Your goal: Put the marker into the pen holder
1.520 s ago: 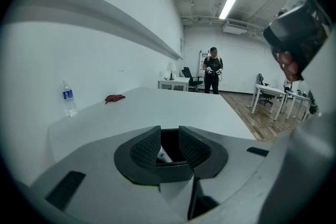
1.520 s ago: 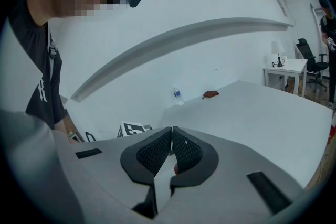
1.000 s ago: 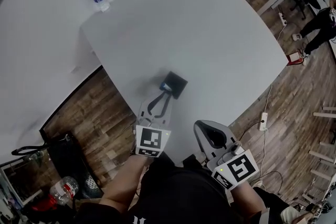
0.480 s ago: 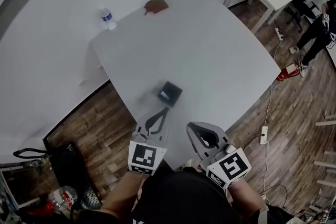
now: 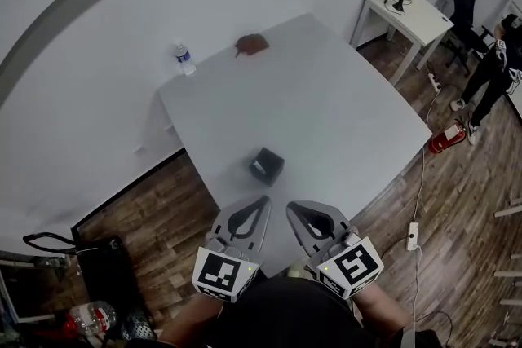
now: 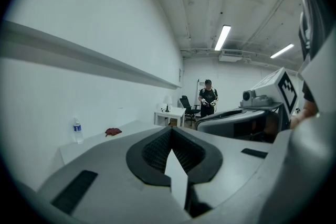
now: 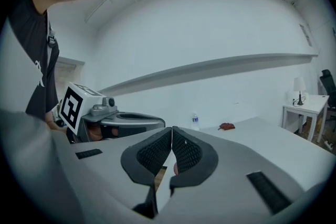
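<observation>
1. Marker: not made out as a separate thing in any view. A pale fleck sits in the mouth of the pen holder (image 5: 267,165), lower centre of the head view. It is probably the marker, but it is too small to confirm.
2. Pen holder: dark and squarish. It stands on the white bench (image 5: 342,94) close to the near edge, just above both claws in the frame.
3. Left claw (image 5: 261,201): pressed together, pads meeting at the tip with nothing between them. It is held at bottom centre, apart from the holder.
4. Right claw (image 5: 292,208): also pressed together and empty, just beside the left one.
5. Judgement: the placing looks done, and the step in hand is getting clear.
   - Keep both claws back from the holder.
   - It sits near the bench edge, so a nudge could tip it or push it off.
6. Look down into the holder to check that the marker sits fully inside and does not hang over the rim.
7. Water bottle (image 5: 184,59) and reddish cloth (image 5: 253,45): at the bench's far edge, upper centre-left, well apart from the holder. They have no bearing on the task.
</observation>
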The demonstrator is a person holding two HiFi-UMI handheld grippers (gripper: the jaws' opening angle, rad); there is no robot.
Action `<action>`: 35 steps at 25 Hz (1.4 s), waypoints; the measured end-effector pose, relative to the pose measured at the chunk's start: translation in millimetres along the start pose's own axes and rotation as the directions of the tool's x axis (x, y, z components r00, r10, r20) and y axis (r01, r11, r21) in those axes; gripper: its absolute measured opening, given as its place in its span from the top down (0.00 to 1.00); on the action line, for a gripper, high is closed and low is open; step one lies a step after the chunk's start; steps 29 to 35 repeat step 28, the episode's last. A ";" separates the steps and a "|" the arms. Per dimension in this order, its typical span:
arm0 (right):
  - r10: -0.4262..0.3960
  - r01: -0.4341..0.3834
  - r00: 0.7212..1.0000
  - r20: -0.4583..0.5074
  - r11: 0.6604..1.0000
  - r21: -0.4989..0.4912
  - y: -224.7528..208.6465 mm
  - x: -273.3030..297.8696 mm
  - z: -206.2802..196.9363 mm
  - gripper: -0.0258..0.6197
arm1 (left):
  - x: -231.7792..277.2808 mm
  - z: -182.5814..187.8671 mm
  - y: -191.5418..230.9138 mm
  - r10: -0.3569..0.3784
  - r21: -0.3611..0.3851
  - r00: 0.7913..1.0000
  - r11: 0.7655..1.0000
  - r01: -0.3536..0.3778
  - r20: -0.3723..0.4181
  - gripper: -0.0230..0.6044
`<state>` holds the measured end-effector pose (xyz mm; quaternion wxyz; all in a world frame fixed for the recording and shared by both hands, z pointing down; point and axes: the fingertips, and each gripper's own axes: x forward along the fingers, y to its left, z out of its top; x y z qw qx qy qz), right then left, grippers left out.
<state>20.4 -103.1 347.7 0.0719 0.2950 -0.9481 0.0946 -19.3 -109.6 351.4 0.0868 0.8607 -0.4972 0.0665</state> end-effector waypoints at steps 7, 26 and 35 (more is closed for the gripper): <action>0.002 -0.002 1.000 0.025 1.000 -0.021 3.1 -14.9 9.9 0.94 | -6.3 11.1 -14.4 0.008 -0.007 1.000 1.000 -0.008 0.023 0.95; -0.009 0.009 1.000 0.019 1.000 -0.019 0.5 -4.0 12.3 0.94 | 0.3 7.0 -0.8 0.009 -0.025 1.000 1.000 -0.009 0.012 0.95; -0.012 0.012 1.000 0.019 1.000 -0.018 -1.1 -0.1 13.8 0.94 | 2.2 7.5 3.0 0.006 -0.027 1.000 1.000 -0.005 0.010 0.95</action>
